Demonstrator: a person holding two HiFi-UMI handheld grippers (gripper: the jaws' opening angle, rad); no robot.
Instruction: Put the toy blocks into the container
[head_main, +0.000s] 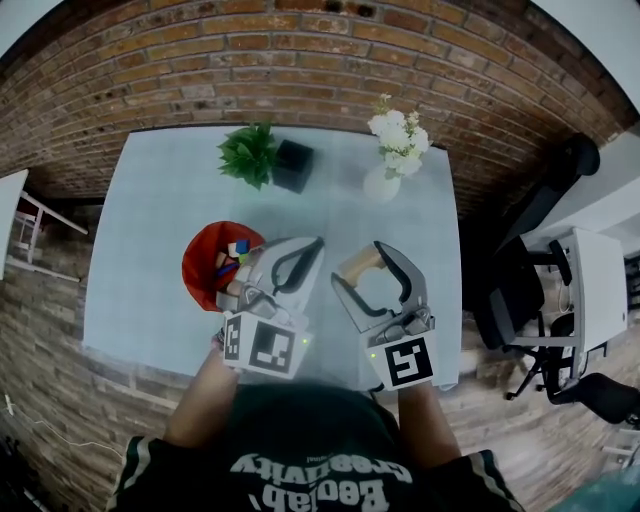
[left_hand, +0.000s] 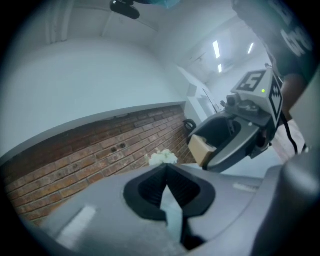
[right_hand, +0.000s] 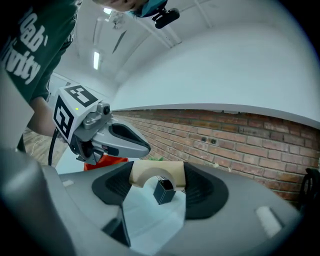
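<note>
A red container (head_main: 205, 268) with several coloured toy blocks (head_main: 236, 250) inside sits on the pale table (head_main: 160, 220), left of centre. My left gripper (head_main: 316, 244) hovers just right of it, jaws shut with nothing between them (left_hand: 166, 168). My right gripper (head_main: 358, 268) is held up beside it, shut on a pale wooden arch block (head_main: 360, 264). In the right gripper view that arch block (right_hand: 150, 172) spans the gap between the pads. The left gripper (right_hand: 142, 147) and the red container (right_hand: 102, 161) show beyond it.
At the table's far edge stand a green plant (head_main: 248, 153), a black pot (head_main: 292, 165) and a white vase of flowers (head_main: 392, 150). A brick wall (head_main: 300, 60) lies behind them. A black office chair (head_main: 535, 250) stands to the right of the table.
</note>
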